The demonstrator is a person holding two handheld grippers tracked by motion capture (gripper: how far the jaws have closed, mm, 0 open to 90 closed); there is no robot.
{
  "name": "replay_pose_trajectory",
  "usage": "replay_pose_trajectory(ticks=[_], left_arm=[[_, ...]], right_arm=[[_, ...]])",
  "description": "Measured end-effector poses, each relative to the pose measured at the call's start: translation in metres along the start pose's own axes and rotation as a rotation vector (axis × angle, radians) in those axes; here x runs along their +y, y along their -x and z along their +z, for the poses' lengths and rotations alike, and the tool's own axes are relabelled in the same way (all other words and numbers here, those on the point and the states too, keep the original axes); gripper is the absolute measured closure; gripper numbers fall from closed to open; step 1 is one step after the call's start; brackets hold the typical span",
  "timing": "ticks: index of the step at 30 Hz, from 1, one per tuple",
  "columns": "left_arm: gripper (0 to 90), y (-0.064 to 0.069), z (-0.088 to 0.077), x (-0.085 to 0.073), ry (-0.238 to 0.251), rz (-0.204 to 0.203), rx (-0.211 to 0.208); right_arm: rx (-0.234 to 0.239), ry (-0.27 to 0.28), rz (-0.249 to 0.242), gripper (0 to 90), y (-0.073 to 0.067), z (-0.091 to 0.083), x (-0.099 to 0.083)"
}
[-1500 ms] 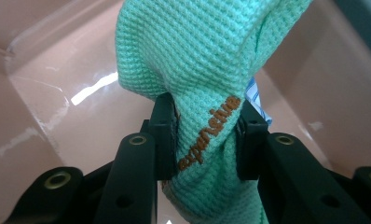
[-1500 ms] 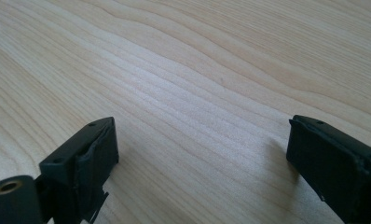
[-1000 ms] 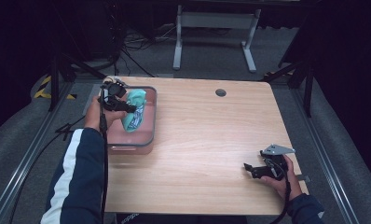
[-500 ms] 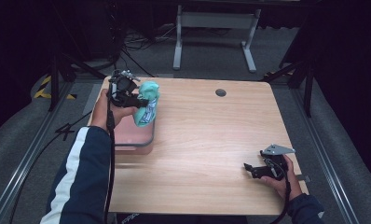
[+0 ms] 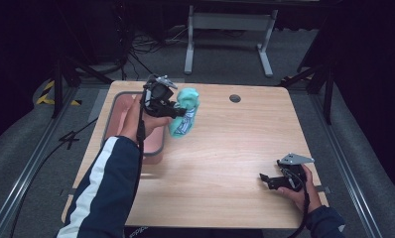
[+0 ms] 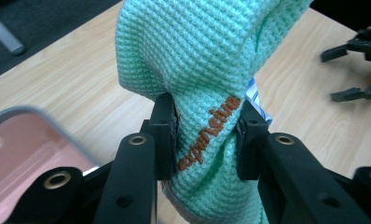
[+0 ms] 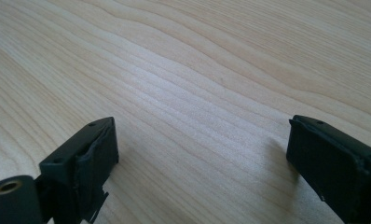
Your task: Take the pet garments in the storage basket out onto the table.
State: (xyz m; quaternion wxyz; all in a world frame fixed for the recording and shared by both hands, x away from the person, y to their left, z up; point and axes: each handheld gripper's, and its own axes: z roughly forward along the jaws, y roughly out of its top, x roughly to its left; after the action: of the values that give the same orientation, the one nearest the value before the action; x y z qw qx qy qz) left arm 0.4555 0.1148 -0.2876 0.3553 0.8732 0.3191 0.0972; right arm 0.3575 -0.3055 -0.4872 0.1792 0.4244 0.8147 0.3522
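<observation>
Left gripper (image 5: 178,113) has its jaws clamped on a mint-green cloth (image 6: 207,70), lifted above the wooden surface (image 5: 225,148) just beside the pink tray (image 5: 153,148). Right gripper (image 5: 266,179) rests near the front edge, jaws spread wide, nothing between them.

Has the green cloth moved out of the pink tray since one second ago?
Yes. The green cloth, held by the left gripper, went up and rightward, past the pink tray rim.
</observation>
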Motion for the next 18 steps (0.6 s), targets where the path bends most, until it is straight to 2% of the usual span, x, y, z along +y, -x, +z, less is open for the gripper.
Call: replay_pose_trajectory(ticks=[3,6,7,9,11,14,15,17,18], left_arm=[[67.0,0.01,0.013,0.005,-0.016,0.012,-0.012],[67.0,0.022,0.03,0.009,-0.014,0.017,-0.061],[67.0,0.022,0.03,0.009,-0.014,0.017,-0.061],[67.0,0.035,0.052,0.011,-0.048,0.03,-0.085],[67.0,0.038,0.058,0.011,-0.052,0.031,-0.096],[66.8,0.047,0.08,0.008,-0.078,0.018,-0.122],[66.8,0.047,0.08,0.008,-0.078,0.018,-0.122],[66.7,0.053,0.093,0.002,-0.075,-0.004,-0.135],[66.7,0.053,0.093,0.002,-0.075,-0.004,-0.135]], right_arm=[[0.0,0.0,0.0,9.2,0.0,0.0,0.0],[0.0,-0.002,-0.003,9.2,0.0,0.0,0.0],[0.0,-0.002,-0.003,9.2,0.0,0.0,0.0],[0.0,-0.002,-0.004,9.2,0.0,0.0,0.0],[0.0,-0.002,-0.004,9.3,0.0,0.0,0.0],[0.0,-0.001,-0.002,9.2,0.0,0.0,0.0],[0.0,-0.001,-0.002,9.2,0.0,0.0,0.0],[0.0,-0.001,-0.002,9.2,0.0,0.0,0.0],[0.0,-0.001,-0.002,9.2,0.0,0.0,0.0]])
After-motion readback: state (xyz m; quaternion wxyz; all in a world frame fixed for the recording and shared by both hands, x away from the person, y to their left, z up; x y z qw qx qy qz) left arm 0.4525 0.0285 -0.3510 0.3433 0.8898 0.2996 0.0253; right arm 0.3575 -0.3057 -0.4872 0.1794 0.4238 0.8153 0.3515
